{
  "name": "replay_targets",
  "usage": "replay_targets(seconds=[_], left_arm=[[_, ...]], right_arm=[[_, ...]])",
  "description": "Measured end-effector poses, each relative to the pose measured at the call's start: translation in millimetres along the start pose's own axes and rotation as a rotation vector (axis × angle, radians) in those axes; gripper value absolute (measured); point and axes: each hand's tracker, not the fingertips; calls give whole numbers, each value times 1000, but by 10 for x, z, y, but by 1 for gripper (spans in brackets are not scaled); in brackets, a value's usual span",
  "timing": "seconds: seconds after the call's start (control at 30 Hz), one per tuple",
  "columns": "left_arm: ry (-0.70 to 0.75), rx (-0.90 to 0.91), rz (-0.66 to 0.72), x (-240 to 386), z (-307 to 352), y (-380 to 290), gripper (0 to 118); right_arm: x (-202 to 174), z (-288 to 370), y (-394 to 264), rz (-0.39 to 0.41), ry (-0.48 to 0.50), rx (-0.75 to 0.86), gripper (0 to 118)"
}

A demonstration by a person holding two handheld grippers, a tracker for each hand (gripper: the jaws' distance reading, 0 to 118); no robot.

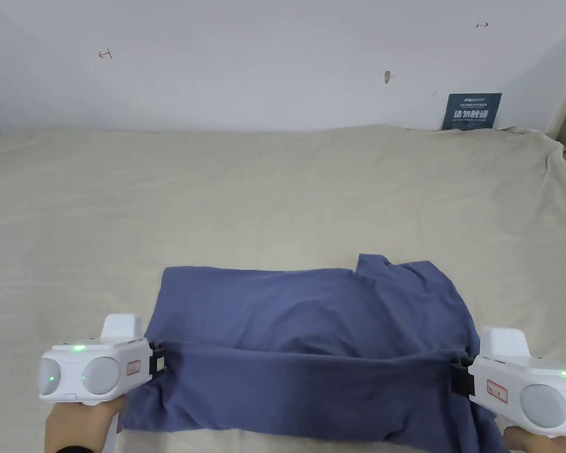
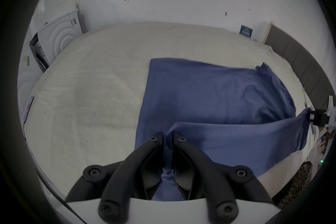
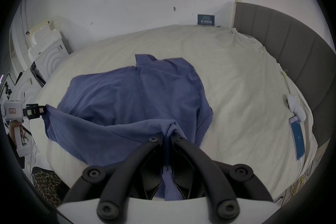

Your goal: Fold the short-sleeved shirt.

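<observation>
The blue shirt (image 1: 311,330) lies across the lower middle of the head view, on the bed (image 1: 276,194). We hold its near edge lifted in a taut line between both tools. The left tool (image 1: 161,361), lower left, is clamped on 1 end of that edge; the right tool (image 1: 461,374), lower right, is clamped on the other. We judge this a lengthwise fold just begun. Next we should carry the edge level toward the far edge and lay it down aligned.
</observation>
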Motion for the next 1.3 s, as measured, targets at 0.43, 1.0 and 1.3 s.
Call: replay_targets(seconds=[0.43,1.0,1.3], left_arm=[[50,-108,-7,93,-514,-21,22],[18,373,86,193,1268,-3,98],[16,496,15,344,1675,-551,10]], right_arm=[[35,-667,-4,-20,-51,-148,8],[-309,1367,70,3,-42,356,87],[-409,1807,-361,15,-102,488,19]])
